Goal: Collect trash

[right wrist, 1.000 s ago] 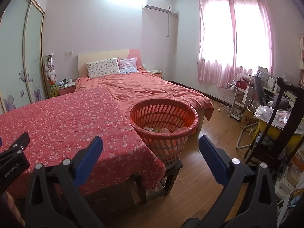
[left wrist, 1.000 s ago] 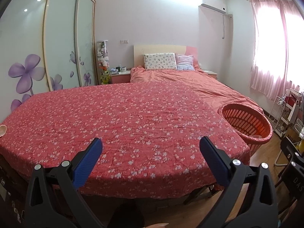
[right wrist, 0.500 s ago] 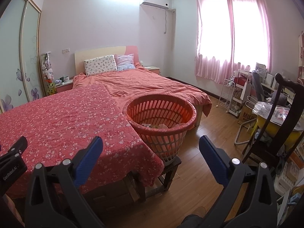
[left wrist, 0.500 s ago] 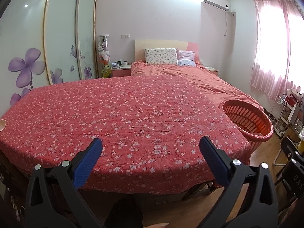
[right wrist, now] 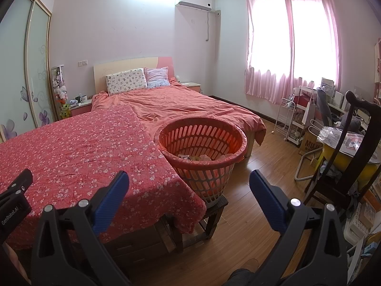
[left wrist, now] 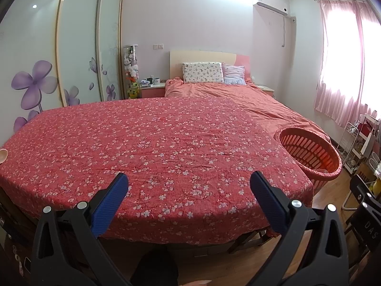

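An orange slatted basket (right wrist: 202, 152) stands on a dark wooden stool beside the table's right corner, with crumpled paper trash (right wrist: 195, 156) in its bottom. The same basket (left wrist: 309, 152) shows at the right edge of the left wrist view. A table under a red flowered cloth (left wrist: 154, 143) spreads out ahead, and no loose trash is visible on it. My left gripper (left wrist: 189, 197) hangs open over the cloth's near edge, holding nothing. My right gripper (right wrist: 189, 197) is open and empty, in front of the basket and the cloth's corner (right wrist: 185, 205).
A bed with an orange cover (right wrist: 190, 104) lies behind the table. A white wire rack (right wrist: 288, 119), a dark wooden chair (right wrist: 345, 157) and piled clutter crowd the right side. Wood floor (right wrist: 262, 166) runs past the basket. Wardrobe doors (left wrist: 78, 54) line the left wall.
Both cameras have risen and tipped slightly, so the table and basket sit lower in view. Both grippers stay open and empty throughout.
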Motion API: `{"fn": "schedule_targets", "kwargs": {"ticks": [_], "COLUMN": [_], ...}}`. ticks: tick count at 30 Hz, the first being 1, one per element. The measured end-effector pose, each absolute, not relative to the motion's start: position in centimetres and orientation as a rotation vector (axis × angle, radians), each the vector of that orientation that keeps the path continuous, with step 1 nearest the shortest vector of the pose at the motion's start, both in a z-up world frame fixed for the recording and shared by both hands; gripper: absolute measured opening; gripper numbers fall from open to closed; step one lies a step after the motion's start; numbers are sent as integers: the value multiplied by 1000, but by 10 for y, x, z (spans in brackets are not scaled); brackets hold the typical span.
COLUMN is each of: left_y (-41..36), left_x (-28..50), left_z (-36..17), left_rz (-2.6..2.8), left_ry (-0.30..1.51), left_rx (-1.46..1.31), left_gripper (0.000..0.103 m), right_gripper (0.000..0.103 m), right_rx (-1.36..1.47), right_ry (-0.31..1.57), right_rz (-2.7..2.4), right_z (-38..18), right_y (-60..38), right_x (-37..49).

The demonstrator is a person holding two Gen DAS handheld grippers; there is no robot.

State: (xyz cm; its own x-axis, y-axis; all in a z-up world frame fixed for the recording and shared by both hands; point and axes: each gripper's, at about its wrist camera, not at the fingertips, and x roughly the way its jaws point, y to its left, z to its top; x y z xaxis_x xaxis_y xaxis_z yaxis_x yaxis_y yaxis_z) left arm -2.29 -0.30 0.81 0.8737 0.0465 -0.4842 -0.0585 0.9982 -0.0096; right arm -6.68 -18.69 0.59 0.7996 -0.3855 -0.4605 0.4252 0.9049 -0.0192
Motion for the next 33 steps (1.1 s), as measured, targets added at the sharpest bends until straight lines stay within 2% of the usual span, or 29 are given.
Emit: {"fn": "schedule_targets", "kwargs": {"ticks": [33], "left_y": [-2], "left_x": [-23], "left_z": [8], "left_rz": [53], "left_ry": [515], "left_rx": [-26], "left_gripper": [101], "right_gripper": [99], "right_rx": [87], "right_ry": [483], "right_rz": [-430], "right_z": [3], "right_y": [-184], "right_x": [-63]}}
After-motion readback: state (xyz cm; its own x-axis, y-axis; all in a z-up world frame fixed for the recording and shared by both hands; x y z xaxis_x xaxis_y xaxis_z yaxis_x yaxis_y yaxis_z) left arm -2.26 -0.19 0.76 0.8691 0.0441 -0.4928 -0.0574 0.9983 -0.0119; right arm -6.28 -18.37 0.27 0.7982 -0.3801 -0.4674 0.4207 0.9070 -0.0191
